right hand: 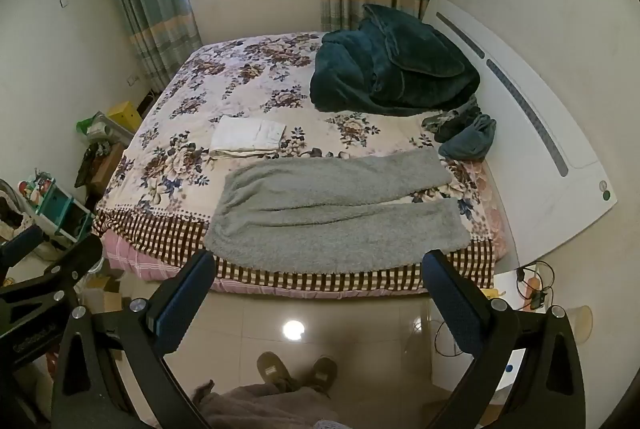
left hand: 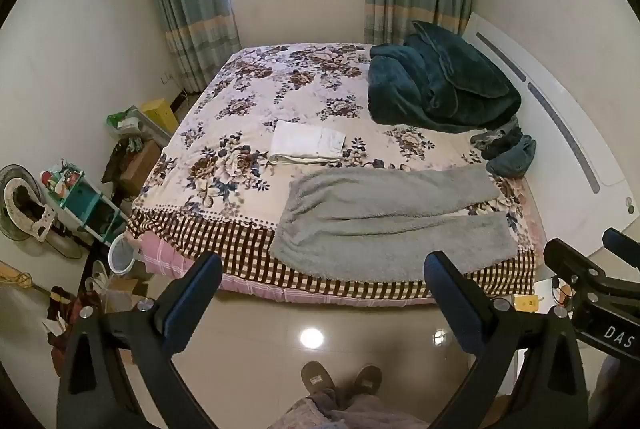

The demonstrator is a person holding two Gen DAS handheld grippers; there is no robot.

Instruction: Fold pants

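Grey fleece pants (left hand: 384,217) lie spread flat along the near edge of the bed (left hand: 248,93), waistband to the left and both legs pointing right; they also show in the right wrist view (right hand: 332,209). My left gripper (left hand: 324,269) is open and empty, held above the floor in front of the bed, short of the pants. My right gripper (right hand: 316,265) is open and empty too, level with the bed's near edge. The right gripper also shows at the right edge of the left wrist view (left hand: 592,273).
A folded white garment (left hand: 306,143) lies mid-bed behind the pants. A dark green blanket (left hand: 440,85) and dark clothes (left hand: 508,149) sit at the back right by the white headboard (left hand: 560,117). Clutter, a shelf (left hand: 80,201) and a fan stand left. My feet (left hand: 340,381) are on the glossy floor.
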